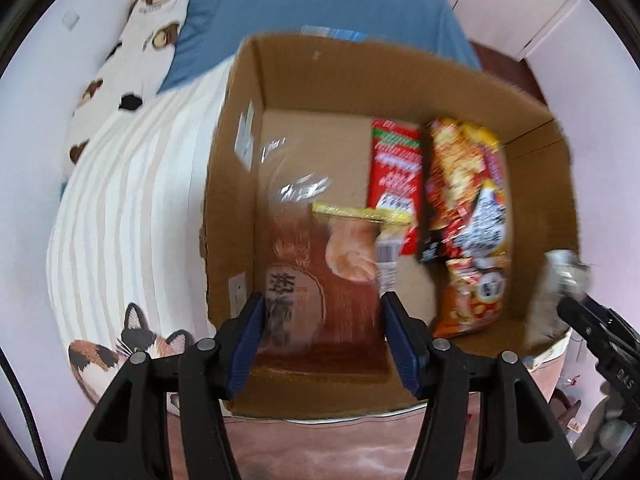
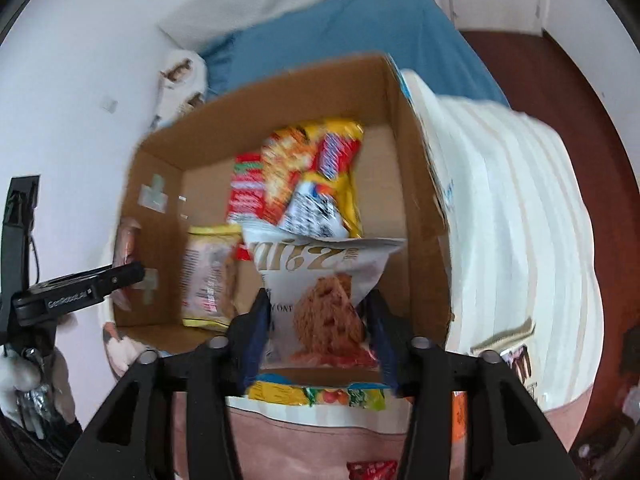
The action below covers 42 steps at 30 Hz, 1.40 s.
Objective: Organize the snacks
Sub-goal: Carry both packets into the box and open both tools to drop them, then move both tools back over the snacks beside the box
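Left tongs (image 1: 322, 330) grip a brown pack (image 1: 320, 300) over the box (image 1: 340, 80) at 6 o'clock. Right tongs (image 2: 316, 332) straddle a white bag (image 2: 320, 296); grip unclear. Red pack (image 1: 396, 168) and orange bag (image 1: 464, 200) lie inside at 2 o'clock.

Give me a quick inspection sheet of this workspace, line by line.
Surface: striped blanket on a bed, blue sheet beyond.
Job's things: cardboard box holding a red packet and orange bag; brown bag; white bag.
Clutter: printed pillow.
Grippers: left claw around the brown bag; right claw around the white bag.
Cables: black cable at the edge.
Surroundings: white wall.
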Each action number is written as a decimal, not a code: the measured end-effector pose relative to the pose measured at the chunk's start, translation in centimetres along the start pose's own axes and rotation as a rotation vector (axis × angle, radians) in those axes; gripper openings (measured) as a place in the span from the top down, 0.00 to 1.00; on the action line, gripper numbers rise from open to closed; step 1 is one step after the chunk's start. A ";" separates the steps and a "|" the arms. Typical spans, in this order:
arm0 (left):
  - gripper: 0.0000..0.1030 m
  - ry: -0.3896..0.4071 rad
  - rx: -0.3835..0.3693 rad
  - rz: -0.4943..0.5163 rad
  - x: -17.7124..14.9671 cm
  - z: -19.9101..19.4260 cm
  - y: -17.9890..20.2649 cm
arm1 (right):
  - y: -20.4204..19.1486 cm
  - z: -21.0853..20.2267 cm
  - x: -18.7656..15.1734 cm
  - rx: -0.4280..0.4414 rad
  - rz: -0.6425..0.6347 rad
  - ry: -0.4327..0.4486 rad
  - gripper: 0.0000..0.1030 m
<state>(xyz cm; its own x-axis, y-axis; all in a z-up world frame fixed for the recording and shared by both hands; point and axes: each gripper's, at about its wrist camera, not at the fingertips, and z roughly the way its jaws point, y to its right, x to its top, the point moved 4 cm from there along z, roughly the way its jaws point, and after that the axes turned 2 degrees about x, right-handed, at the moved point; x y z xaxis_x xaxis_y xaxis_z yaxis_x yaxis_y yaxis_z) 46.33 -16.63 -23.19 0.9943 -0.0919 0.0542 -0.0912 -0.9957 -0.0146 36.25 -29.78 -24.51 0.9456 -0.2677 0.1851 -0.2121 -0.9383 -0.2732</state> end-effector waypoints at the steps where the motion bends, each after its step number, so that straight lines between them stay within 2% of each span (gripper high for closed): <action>1: 0.41 -0.004 -0.010 0.001 -0.1 0.2 0.0 | 0.2 0.5 -0.1 -0.018 -0.003 -0.012 0.12; 3: 0.21 -0.006 -0.021 0.000 -0.1 0.9 0.1 | 0.4 1.3 -0.3 -0.018 0.001 -0.019 0.11; 9: 0.18 0.018 -0.092 -0.026 -0.7 1.2 0.7 | 0.8 2.6 -0.8 -0.032 0.010 -0.054 0.07; 12: 0.13 0.044 -0.085 -0.028 -1.2 0.4 1.2 | 0.7 2.5 -1.0 -0.050 0.002 -0.045 0.07; 17: 0.12 0.101 -0.106 -0.039 -2.4 -0.9 2.0 | 0.3 1.4 -1.4 -0.060 -0.010 -0.018 0.07; 29: 0.12 0.284 -0.035 -0.015 -7.0 -5.9 3.9 | -2.1 -3.8 -3.8 -0.119 -0.099 0.125 0.06; 33: 0.12 0.344 -0.037 -0.008 -8.6 -8.3 4.3 | -3.0 -5.9 -5.2 -0.151 -0.133 0.190 0.05; 42: 0.12 0.450 -0.034 0.006 -12.3 -12.6 5.0 | -4.6 -10.5 -8.4 -0.127 -0.160 0.290 0.05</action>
<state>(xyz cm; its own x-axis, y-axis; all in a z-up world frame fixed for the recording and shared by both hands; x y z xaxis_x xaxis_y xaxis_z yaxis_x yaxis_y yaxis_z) 32.95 -20.62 -11.36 0.8715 -0.0856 0.4829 -0.1064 -0.9942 0.0157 26.65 -25.52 -14.88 0.8640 -0.1486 0.4811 -0.1128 -0.9883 -0.1027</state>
